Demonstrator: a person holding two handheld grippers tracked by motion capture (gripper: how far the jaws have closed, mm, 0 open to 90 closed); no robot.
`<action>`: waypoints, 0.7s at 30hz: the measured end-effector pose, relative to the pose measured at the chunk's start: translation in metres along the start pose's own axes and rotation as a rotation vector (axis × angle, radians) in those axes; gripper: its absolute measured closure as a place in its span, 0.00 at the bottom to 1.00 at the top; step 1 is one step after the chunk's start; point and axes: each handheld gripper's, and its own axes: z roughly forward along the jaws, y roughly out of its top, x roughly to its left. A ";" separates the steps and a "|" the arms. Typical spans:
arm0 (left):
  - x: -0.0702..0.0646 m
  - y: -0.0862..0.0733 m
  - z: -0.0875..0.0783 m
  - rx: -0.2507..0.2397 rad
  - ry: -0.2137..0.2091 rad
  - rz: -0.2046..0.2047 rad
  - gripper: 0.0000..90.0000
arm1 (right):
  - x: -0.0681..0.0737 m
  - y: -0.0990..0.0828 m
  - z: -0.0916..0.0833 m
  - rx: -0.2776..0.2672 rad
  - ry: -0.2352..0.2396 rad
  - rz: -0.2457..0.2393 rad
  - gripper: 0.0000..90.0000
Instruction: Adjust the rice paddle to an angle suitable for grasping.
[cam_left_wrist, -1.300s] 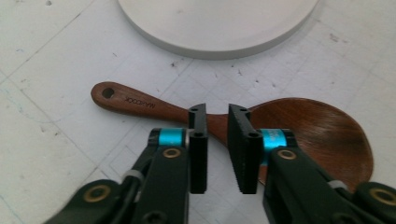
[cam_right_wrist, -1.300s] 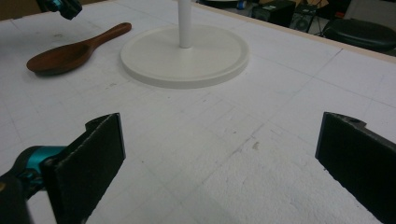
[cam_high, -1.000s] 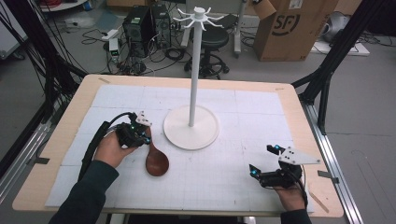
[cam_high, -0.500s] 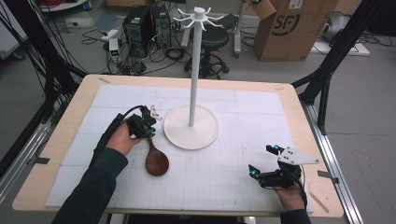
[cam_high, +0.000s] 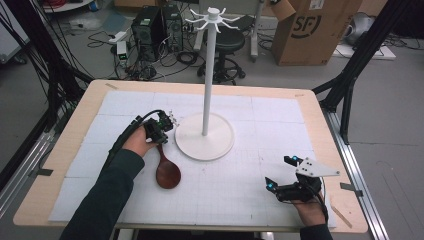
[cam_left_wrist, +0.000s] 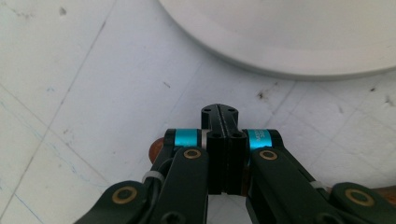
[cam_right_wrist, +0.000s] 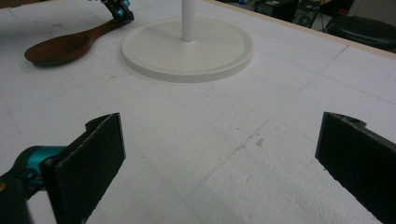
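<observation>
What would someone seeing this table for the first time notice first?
The tall white stand rises from its round base at mid-table, with hook arms spread at its top. Just left of the base, the left claw is shut on the handle of a dark wooden spoon, whose bowl lies on the white mat toward the person. At the near right corner, the right claw rests with its jaws wide open and nothing between them.

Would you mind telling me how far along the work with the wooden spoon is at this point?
Done: the left gripper is shut on the handle of the wooden spoon. In hand: the spoon's bowl lies on the table beside the white stand. Left: lifting it, probably toward the stand's hooks. The right gripper waits open, apart.
</observation>
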 end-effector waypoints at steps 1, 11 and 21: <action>0.000 0.000 0.001 0.006 0.001 0.000 1.00 | 0.000 0.000 0.000 0.001 0.000 -0.003 0.01; 0.006 -0.013 -0.005 0.054 -0.015 -0.009 1.00 | 0.000 -0.001 0.001 0.007 0.003 -0.007 0.01; 0.008 -0.039 -0.013 0.088 -0.045 -0.010 1.00 | 0.001 -0.001 0.001 0.011 0.002 -0.009 0.01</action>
